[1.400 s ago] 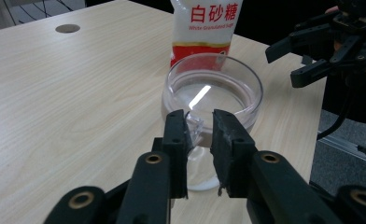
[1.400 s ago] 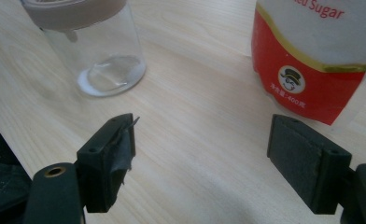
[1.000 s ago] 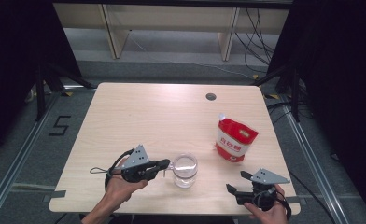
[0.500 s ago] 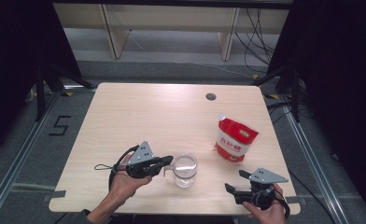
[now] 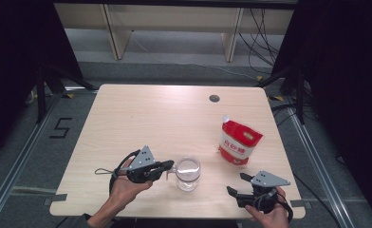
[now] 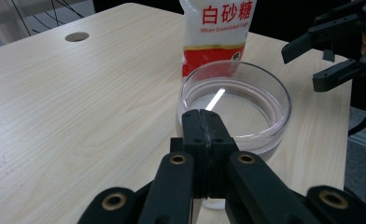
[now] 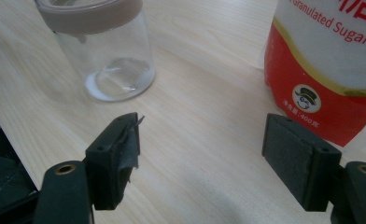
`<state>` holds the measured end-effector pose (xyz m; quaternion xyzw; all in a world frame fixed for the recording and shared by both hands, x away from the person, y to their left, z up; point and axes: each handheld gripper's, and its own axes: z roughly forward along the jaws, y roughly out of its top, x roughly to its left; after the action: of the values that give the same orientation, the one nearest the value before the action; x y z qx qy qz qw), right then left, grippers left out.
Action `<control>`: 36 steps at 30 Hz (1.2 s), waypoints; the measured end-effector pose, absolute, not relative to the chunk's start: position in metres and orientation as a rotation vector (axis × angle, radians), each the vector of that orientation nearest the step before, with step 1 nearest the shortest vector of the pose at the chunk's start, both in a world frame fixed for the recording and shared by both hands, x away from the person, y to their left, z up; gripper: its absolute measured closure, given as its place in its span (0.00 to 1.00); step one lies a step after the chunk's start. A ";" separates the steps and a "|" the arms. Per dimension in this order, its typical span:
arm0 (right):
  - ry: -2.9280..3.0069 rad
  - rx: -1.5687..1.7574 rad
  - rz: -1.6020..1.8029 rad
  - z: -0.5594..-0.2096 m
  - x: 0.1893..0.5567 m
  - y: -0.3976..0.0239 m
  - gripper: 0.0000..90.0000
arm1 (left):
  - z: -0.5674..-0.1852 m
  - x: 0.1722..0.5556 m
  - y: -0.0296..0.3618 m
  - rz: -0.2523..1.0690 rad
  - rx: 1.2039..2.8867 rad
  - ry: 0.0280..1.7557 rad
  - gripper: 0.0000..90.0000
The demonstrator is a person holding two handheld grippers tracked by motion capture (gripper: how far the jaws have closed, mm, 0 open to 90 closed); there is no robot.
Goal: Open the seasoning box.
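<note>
A clear glass jar (image 5: 188, 172) stands near the front edge of the tabletop (image 5: 165, 118), a red-and-white sugar bag (image 5: 238, 141) upright nearer the right edge. The left gripper (image 5: 169, 166) has its jaws pressed together, tips at the jar's rim. The right gripper (image 5: 237, 184), by the front right corner, has its jaws spread and empty.

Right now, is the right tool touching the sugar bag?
Apart. In the right gripper view the right tool is open, and bare table shows between its far pad and the sugar bag behind it. The high view also shows a gap.
</note>
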<state>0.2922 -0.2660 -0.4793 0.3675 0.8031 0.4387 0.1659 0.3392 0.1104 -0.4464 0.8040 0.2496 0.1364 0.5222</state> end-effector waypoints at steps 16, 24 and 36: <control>2.256 0.895 1.378 -0.469 0.296 -0.237 0.70 | -0.450 0.336 0.111 0.332 1.908 0.592 0.99; 2.269 0.803 1.391 -0.468 0.303 -0.223 0.78 | -0.451 0.335 0.111 0.341 1.899 0.578 0.99; 2.282 0.779 1.434 -0.468 0.308 -0.209 0.87 | -0.451 0.332 0.111 0.373 1.907 0.573 0.99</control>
<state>0.3084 -0.2094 -0.4684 0.2736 0.8019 0.5041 0.1674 0.3318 0.1108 -0.4509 0.7985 0.2401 0.1563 0.5294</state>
